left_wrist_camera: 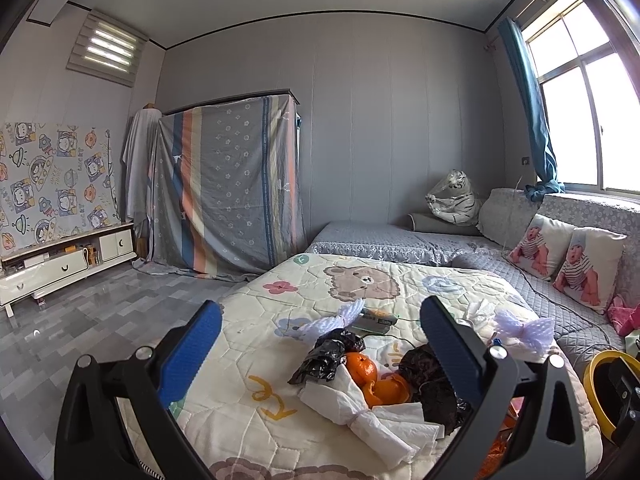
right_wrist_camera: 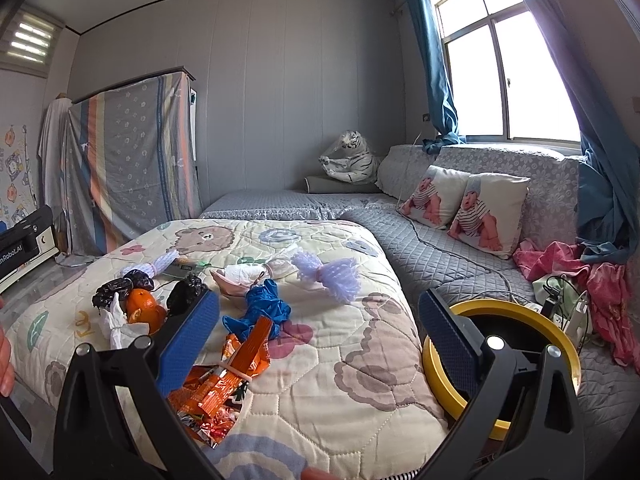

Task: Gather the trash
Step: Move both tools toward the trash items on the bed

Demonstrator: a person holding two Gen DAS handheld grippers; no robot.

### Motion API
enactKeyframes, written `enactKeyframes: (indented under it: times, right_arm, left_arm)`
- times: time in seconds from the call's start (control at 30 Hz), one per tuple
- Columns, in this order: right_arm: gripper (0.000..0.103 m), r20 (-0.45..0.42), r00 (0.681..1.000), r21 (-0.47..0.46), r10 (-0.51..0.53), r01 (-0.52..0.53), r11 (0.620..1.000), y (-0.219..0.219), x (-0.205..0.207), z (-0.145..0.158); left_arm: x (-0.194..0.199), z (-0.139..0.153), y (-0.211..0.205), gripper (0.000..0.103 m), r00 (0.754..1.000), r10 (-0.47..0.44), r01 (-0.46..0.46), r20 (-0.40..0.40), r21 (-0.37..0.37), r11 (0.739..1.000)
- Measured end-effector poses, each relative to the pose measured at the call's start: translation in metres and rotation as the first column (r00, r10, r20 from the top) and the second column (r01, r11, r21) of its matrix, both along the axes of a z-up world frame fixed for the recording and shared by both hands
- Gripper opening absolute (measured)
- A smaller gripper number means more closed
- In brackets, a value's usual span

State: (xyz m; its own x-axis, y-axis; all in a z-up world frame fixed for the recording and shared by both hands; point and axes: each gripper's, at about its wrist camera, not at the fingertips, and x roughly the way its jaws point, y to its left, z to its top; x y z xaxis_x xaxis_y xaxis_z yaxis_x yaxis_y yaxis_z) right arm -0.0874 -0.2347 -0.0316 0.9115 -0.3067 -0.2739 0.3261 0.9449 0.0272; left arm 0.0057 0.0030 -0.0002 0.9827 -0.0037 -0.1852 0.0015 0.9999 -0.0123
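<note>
Trash lies scattered on a cream cartoon quilt [left_wrist_camera: 240,368]. In the left wrist view my left gripper [left_wrist_camera: 320,306] is open above a pile of crumpled black bag [left_wrist_camera: 328,354], orange peel [left_wrist_camera: 372,380], white tissue [left_wrist_camera: 360,412] and a dark wrapper [left_wrist_camera: 432,380]. My right gripper [right_wrist_camera: 318,296] is also open and holds nothing. An orange snack wrapper [right_wrist_camera: 224,384] lies by its left finger, with a blue plastic bag [right_wrist_camera: 260,312] just beyond. A lavender foam net [right_wrist_camera: 332,272] lies farther out. The yellow-rimmed bin [right_wrist_camera: 568,344] sits behind its right finger.
A grey quilted sofa [right_wrist_camera: 460,256] with two printed cushions [right_wrist_camera: 472,208] runs along the right under the window. Pink clothes [right_wrist_camera: 600,280] and cables lie beside the bin. A sheet-draped wardrobe [left_wrist_camera: 228,184] and a low white cabinet [left_wrist_camera: 60,268] stand across the tiled floor. A hand [right_wrist_camera: 6,360] shows at the left edge.
</note>
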Motion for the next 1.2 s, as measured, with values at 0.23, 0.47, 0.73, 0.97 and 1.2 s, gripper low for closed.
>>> enactKeyframes:
  times: [0.23, 0.47, 0.73, 0.97, 1.2]
  right_arm:
    - [0.095, -0.005, 1.0, 0.004, 0.004, -0.004, 1.0, -0.0002, 0.0022, -0.0004]
    - [0.095, -0.011, 1.0, 0.012, -0.003, 0.003, 1.0, -0.0018, 0.0035, -0.0006]
    - [0.095, -0.018, 1.0, 0.012, 0.009, -0.009, 1.0, -0.0016, 0.005, -0.0004]
    - [0.095, -0.017, 0.999, 0.006, 0.033, -0.033, 0.999, 0.0026, 0.0051, -0.0014]
    - [0.095, -0.024, 0.999, 0.017, 0.04, -0.04, 0.999, 0.0029, 0.0055, -0.0026]
  left_arm:
    - [0.0005, -0.0009, 0.0018, 0.096, 1.0, -0.006, 0.006, -0.006, -0.003, 1.0]
    - [0.0023, -0.0017, 0.0006, 0.096, 1.0, -0.01, 0.011, -0.01, 0.001, 1.0]
    - [0.0043, -0.0025, -0.0009, 0.096, 1.0, -0.015, 0.015, -0.02, 0.0, 1.0]
    - [0.0052, -0.0032, -0.0001, 0.096, 0.999, -0.019, 0.019, -0.027, 0.0, 1.0]
    - [0.0061, -0.0045, 0.0007, 0.096, 0.999, -0.019, 0.019, -0.028, -0.004, 1.0]
